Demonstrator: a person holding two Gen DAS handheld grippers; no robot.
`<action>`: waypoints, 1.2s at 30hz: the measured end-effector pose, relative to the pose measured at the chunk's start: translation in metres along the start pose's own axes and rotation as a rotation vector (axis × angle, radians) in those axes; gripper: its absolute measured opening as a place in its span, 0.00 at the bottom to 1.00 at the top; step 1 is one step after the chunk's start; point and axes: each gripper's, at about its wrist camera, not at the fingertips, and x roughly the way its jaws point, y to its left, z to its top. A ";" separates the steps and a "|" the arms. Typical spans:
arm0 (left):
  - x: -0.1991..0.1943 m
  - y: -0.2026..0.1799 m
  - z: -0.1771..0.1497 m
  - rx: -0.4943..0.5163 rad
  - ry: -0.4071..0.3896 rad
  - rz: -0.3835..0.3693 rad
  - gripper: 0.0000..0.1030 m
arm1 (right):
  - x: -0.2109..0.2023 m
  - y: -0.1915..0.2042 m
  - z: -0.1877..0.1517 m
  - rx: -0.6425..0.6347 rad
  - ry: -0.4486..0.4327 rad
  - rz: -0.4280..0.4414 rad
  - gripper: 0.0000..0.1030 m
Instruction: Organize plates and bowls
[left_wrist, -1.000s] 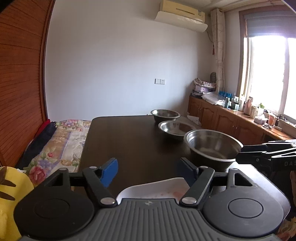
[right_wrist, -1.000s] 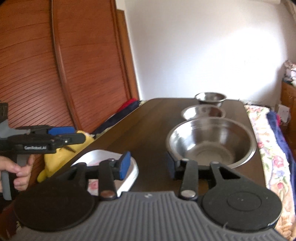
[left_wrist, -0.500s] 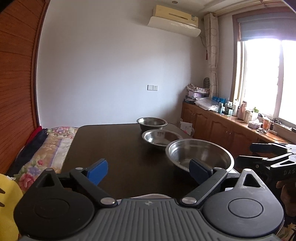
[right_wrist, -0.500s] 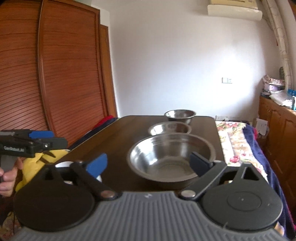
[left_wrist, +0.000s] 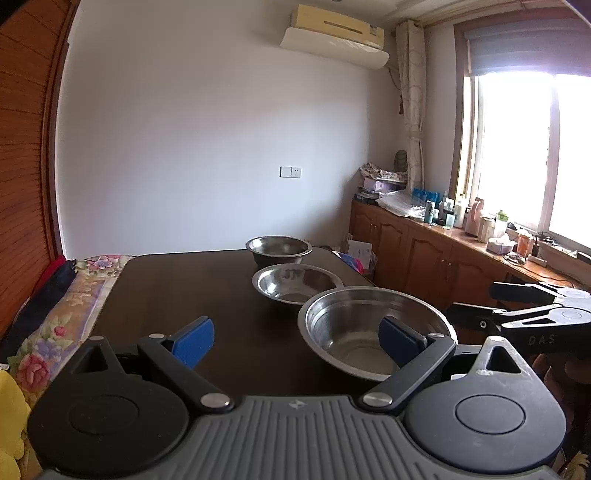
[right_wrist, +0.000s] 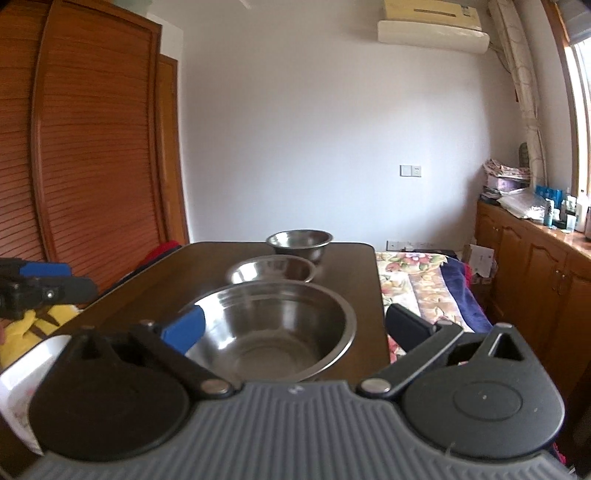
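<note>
Three steel bowls stand in a row on the dark table (left_wrist: 177, 288): a large bowl (left_wrist: 351, 325) nearest, a medium bowl (left_wrist: 297, 282) behind it, and a small deep bowl (left_wrist: 279, 249) farthest. My left gripper (left_wrist: 297, 341) is open with nothing between its blue pads, left of the large bowl. My right gripper (right_wrist: 295, 328) has its jaws opening wide. The large bowl (right_wrist: 273, 317) lies just ahead of the gap, and the pads do not touch it. A white plate (right_wrist: 22, 365) shows at the table's near left corner. Each gripper appears in the other's view: the right gripper (left_wrist: 476, 301) and the left gripper (right_wrist: 79, 280).
A bed with a floral cover (right_wrist: 413, 280) runs along the table's right side. Wooden cabinets (left_wrist: 424, 254) with clutter on top stand under the window. A louvered wardrobe (right_wrist: 92, 166) fills the left. A yellow soft toy (right_wrist: 40, 325) sits near the plate.
Both grippers' jaws have spread much wider. The left view has pulled away from the white plate that sat between its fingers. The right view has swung from the plate side onto the large bowl.
</note>
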 end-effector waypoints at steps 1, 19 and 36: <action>0.003 -0.001 0.001 0.004 0.004 -0.003 1.00 | 0.003 -0.002 0.000 0.002 0.000 -0.005 1.00; 0.058 -0.008 0.004 0.009 0.130 -0.014 0.90 | 0.033 -0.026 -0.002 0.042 0.072 -0.033 0.97; 0.095 -0.005 0.002 -0.037 0.259 -0.034 0.57 | 0.053 -0.038 -0.011 0.107 0.164 0.005 0.70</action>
